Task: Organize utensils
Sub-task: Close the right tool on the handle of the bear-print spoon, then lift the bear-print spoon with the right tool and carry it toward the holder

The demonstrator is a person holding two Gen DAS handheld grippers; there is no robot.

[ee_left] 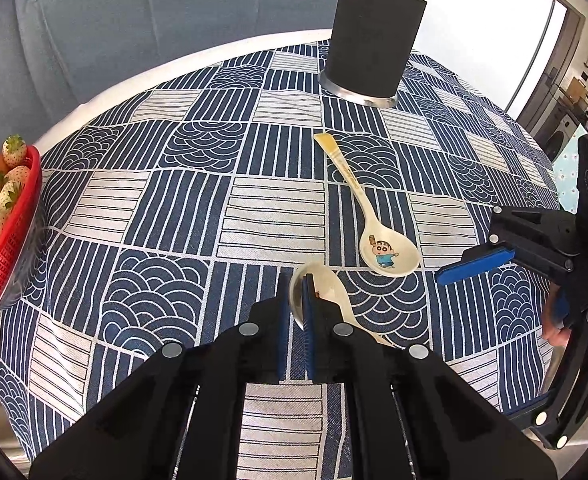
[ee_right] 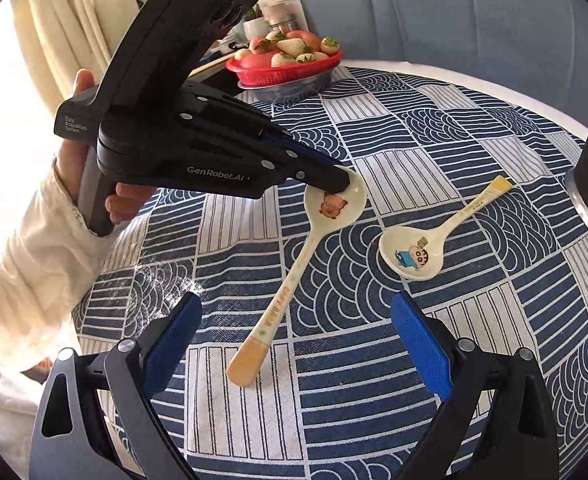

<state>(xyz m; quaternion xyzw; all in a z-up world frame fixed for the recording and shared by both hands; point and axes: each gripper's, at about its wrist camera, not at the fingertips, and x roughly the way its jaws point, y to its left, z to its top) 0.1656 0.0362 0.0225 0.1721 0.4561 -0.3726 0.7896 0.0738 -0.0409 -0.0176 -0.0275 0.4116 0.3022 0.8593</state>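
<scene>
A counter covered with a blue-and-white patterned cloth carries all items; a blue-grey upholstered surface stands behind it. All positions below refer to the bear spoon.

Far left of the bear spoon and toward the back edge, a red basket holds pale strawberries. The left claw, held in a person's hand with a cream sleeve, is clamped on the rim of the bear spoon's bowl, its blue pads narrow. The bowl is raised while the handle slants down toward the cloth. Just right of the bear spoon, the cartoon-boy spoon lies flat, apart from it. The right claw hovers near the bear spoon's handle end, jaws wide and holding nothing. Far right stands a black cylindrical utensil holder on a metal base.
</scene>
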